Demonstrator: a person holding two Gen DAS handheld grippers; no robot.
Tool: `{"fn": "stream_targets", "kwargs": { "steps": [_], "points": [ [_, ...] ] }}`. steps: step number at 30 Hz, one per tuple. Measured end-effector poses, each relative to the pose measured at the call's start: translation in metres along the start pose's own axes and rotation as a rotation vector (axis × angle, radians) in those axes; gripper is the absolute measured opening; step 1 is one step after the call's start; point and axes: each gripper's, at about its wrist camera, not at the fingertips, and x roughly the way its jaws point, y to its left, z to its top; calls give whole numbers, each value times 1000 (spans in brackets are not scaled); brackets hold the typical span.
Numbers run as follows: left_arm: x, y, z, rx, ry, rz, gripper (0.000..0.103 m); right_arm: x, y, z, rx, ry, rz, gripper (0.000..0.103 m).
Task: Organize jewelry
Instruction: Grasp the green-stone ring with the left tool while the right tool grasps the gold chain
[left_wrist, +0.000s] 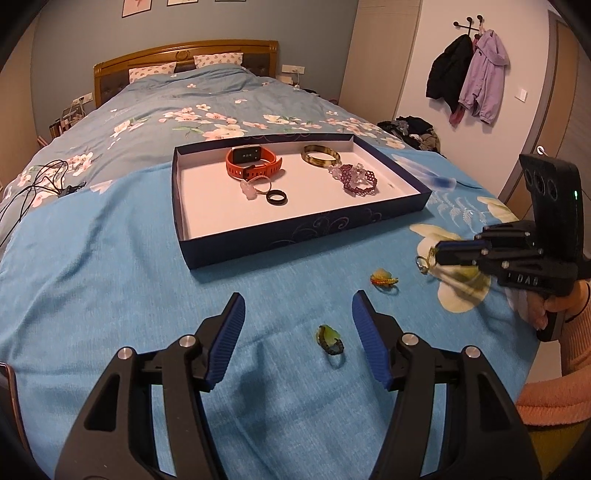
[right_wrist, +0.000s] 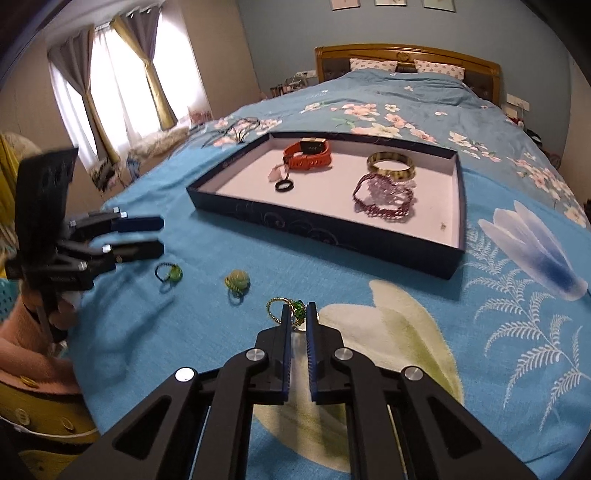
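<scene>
A dark blue tray (left_wrist: 303, 242) (right_wrist: 325, 236) on the bed holds an orange watch (left_wrist: 255, 164) (right_wrist: 308, 155), a bangle (left_wrist: 320, 156) (right_wrist: 391, 166), a purple beaded bracelet (left_wrist: 360, 179) (right_wrist: 384, 199), a black ring (left_wrist: 277, 198) (right_wrist: 284, 185) and a pale charm ring (left_wrist: 253, 188). My left gripper (left_wrist: 297, 314) (right_wrist: 160, 234) is open above a green-stone ring (left_wrist: 331, 341) (right_wrist: 169, 275). A yellow-stone ring (left_wrist: 384, 278) (right_wrist: 237, 282) lies further right. My right gripper (right_wrist: 299, 308) (left_wrist: 437, 253) is shut on a green beaded ring (right_wrist: 297, 310) (left_wrist: 423, 264).
The blue floral bedspread (left_wrist: 110, 277) covers the bed. Black cables (left_wrist: 40, 184) lie at the left. Coats (left_wrist: 469, 74) hang on the right wall. A window with curtains (right_wrist: 110, 92) is on the far side.
</scene>
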Motion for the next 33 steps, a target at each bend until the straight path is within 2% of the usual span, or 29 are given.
{"fn": "stream_targets", "kwargs": {
  "steps": [9, 20, 24, 29, 33],
  "points": [
    [-2, -11, -13, 25, 35, -37, 57, -11, -6, -2, 42, -43, 2, 6],
    [16, -19, -20, 26, 112, -41, 37, -13, -3, -3, 47, -61, 12, 6],
    [19, -20, -18, 26, 116, -32, 34, -12, -4, -3, 52, -65, 15, 6],
    [22, -18, -16, 21, 117, -3, 19, -12, -4, -4, 59, -69, 21, 6],
    [22, -18, -16, 21, 115, 5, 16, -13, -4, -4, 60, -71, 21, 6]
  ]
}}
